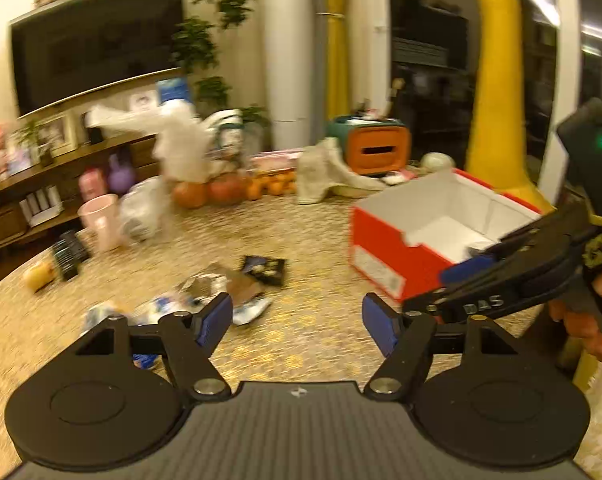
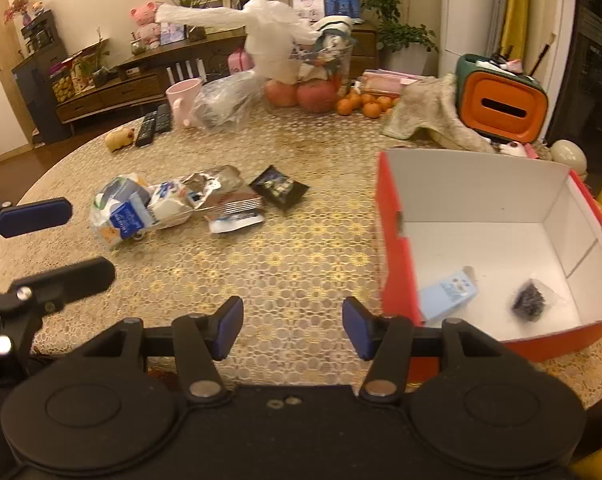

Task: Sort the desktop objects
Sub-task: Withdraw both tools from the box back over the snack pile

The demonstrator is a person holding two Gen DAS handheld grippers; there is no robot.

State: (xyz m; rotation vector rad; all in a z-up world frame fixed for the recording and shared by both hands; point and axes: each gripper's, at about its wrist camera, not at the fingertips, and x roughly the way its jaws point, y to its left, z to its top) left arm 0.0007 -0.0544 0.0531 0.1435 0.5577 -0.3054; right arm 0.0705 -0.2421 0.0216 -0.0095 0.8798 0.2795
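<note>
Both claws hang empty with the jaws apart: the right gripper (image 2: 292, 330) beside the red cardboard box with white inside (image 2: 397, 256), the left gripper (image 1: 297, 322) over the patterned tablecloth (image 1: 309, 344). A pale blue carton (image 2: 449, 294) and a dark packet (image 2: 529, 302) lie in the box. Farther off lies the heap of crumpled wrappers (image 2: 173, 204); I think one claw should approach low and pinch a single wrapper.

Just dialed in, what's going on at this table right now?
A person is clearing wrappers off the table into the red box. Both the left hand-held gripper and the right hand-held gripper are open and empty. A light-blue carton and a dark packet already lie inside; the wrapper pile remains.
</note>
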